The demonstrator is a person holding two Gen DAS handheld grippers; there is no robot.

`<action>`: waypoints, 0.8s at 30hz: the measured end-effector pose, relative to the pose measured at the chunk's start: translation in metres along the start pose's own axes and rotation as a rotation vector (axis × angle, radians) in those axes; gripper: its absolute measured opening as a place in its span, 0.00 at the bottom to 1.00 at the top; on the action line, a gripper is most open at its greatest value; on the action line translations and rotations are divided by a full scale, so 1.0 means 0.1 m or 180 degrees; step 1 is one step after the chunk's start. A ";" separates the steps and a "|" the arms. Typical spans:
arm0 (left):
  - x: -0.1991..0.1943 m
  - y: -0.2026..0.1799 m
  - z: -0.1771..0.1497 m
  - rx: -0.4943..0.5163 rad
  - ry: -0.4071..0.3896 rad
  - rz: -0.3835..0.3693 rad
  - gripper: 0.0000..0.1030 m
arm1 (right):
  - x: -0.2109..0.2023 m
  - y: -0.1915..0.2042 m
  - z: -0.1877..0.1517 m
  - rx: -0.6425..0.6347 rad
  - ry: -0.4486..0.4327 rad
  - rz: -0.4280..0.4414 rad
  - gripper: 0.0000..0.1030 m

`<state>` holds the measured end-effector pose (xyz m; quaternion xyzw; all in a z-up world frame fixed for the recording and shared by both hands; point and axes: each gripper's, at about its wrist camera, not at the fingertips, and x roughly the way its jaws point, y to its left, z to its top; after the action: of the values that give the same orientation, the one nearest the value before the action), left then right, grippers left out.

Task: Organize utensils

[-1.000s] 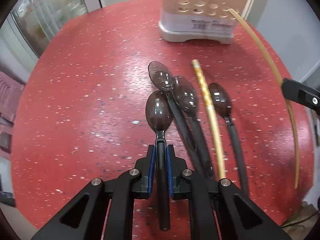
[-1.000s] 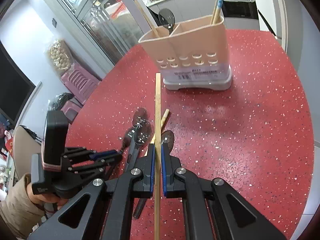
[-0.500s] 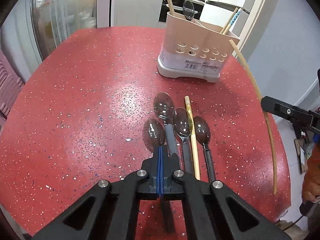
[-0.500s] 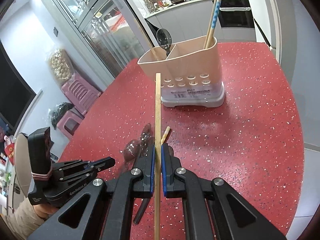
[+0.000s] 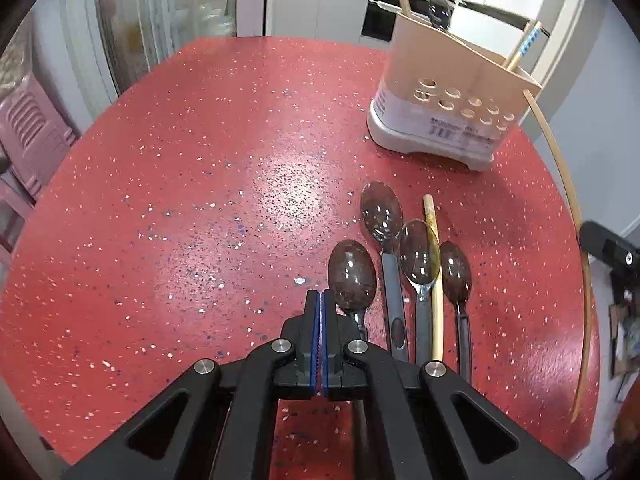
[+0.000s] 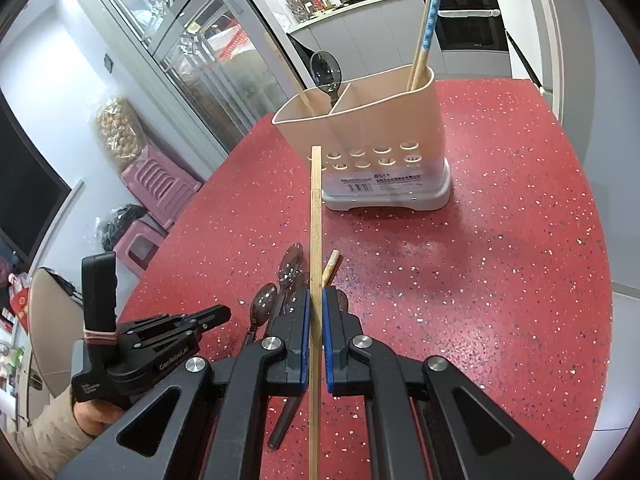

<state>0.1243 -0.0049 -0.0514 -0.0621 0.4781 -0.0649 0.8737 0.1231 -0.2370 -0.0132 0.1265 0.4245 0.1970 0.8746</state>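
Four spoons lay lower right in my left view; only my right view showed the holder's compartments. My left gripper, pressed together, no longer held its spoon. My right gripper still pinched a chopstick.

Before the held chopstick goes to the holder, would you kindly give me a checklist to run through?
1. Chopstick clamped in right tool: ok.
2. Holder upright on the table: ok.
3. Free space in its right compartment, beside the patterned chopstick: ok.
4. Left tool off the line to the holder: ok, low to the left.
5. Left tool carrying a spoon: not ok; shut on nothing, nearest spoon lies beside it on the table.
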 end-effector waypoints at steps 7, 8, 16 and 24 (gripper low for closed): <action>0.15 -0.04 -0.08 0.0240 0.0004 0.0352 1.00 | 0.00 -0.05 -0.01 0.0064 -0.0001 0.0027 0.06; 0.19 -0.03 -0.07 0.0234 0.0015 0.0419 1.00 | 0.01 -0.05 -0.01 0.0067 0.0002 0.0034 0.06; 0.59 0.01 -0.02 0.0304 0.0333 0.0401 1.00 | 0.01 -0.04 -0.03 0.0064 -0.0009 0.0072 0.06; 0.88 -0.27 0.02 0.0579 0.0425 0.0386 1.00 | -0.01 -0.08 -0.03 0.0102 -0.0030 0.0090 0.06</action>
<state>0.1720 -0.0468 -0.1187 0.0509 0.5302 -0.0591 0.8443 0.1216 -0.2450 -0.0176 0.1474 0.4217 0.2019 0.8716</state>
